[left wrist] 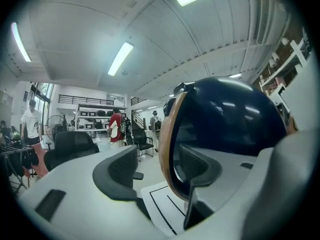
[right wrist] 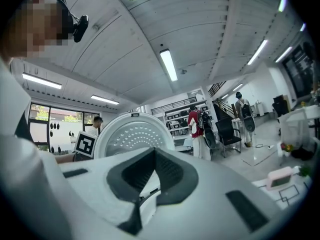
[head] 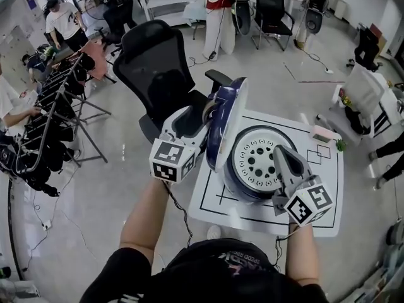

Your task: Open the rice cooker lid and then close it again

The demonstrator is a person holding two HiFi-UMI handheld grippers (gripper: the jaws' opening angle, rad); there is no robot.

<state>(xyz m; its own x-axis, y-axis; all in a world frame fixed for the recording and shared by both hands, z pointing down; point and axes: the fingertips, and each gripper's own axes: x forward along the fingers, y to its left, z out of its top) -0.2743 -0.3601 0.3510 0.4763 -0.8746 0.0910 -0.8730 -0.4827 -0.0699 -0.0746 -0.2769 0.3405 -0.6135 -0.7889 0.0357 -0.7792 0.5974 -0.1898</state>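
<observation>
Lid (head: 226, 122) upright (rim between jaws of wide left tool (left wrist: 161, 168)); right tool (right wrist: 152, 156) closed, empty.

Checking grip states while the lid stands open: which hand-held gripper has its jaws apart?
The left hand-held gripper, beside the raised blue lid: its jaws stand apart. The right hand-held gripper has its jaws shut together, nothing between them.

Navy rice cooker (head: 249, 196) sits with lid (head: 226, 115) upright, open.
</observation>
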